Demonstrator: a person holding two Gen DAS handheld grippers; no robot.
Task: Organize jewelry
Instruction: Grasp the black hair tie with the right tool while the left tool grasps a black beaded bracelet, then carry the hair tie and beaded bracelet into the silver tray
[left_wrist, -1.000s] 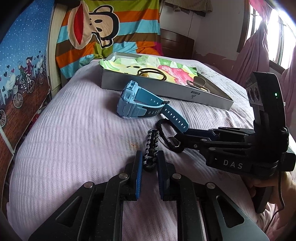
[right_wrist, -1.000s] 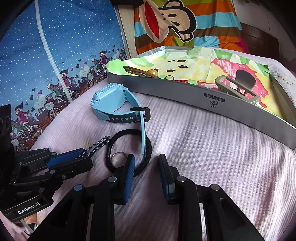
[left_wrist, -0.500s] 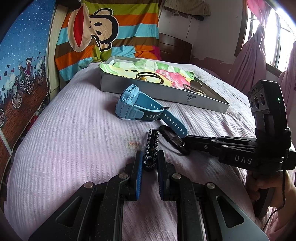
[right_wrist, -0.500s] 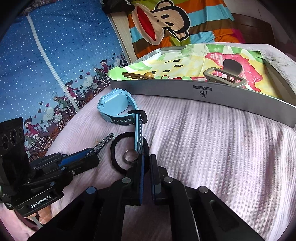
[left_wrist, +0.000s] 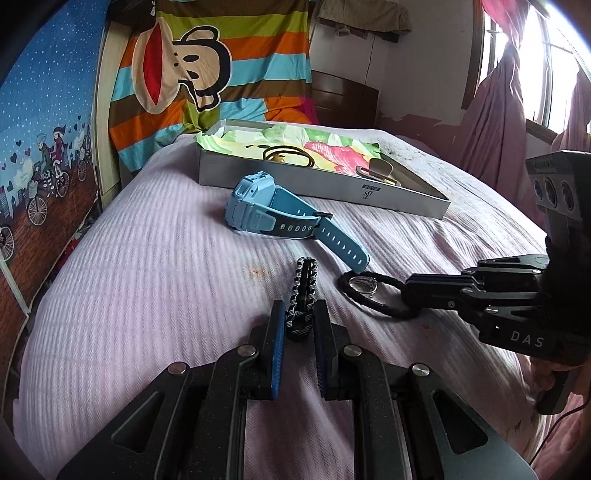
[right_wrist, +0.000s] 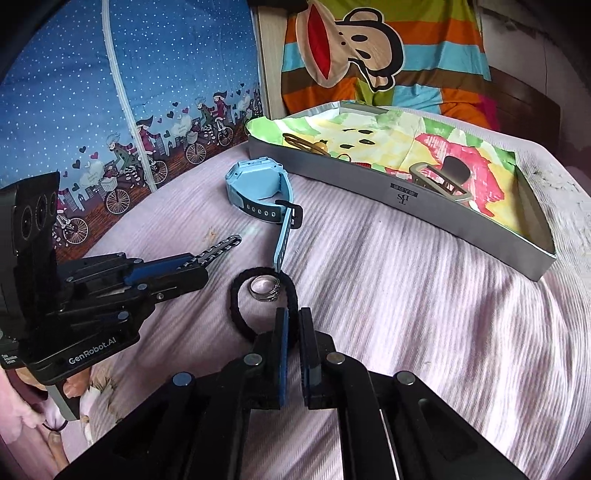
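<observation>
My left gripper (left_wrist: 298, 322) is shut on the near end of a black-and-white braided bracelet (left_wrist: 303, 291) lying on the bed; it also shows in the right wrist view (right_wrist: 218, 248). My right gripper (right_wrist: 292, 325) is shut on the rim of a black hair tie (right_wrist: 242, 288), also seen in the left wrist view (left_wrist: 373, 304). A silver ring (right_wrist: 264, 288) lies inside the hair tie loop. A light blue watch (left_wrist: 273, 210) lies beyond, its strap tip touching the hair tie. A grey box (left_wrist: 402, 197) lined with colourful paper stands behind it.
The box holds a dark hoop (left_wrist: 288, 155) and a grey hair clip (right_wrist: 439, 181). Everything rests on a pale purple bedspread (left_wrist: 147, 277). A striped monkey blanket (left_wrist: 192, 74) and a blue patterned wall (right_wrist: 110, 92) lie behind; pink curtains (left_wrist: 491, 122) hang at the right.
My right gripper closed on the hair tie and has dragged it a little toward me, off the watch strap. My left gripper has stayed shut on the bracelet.
</observation>
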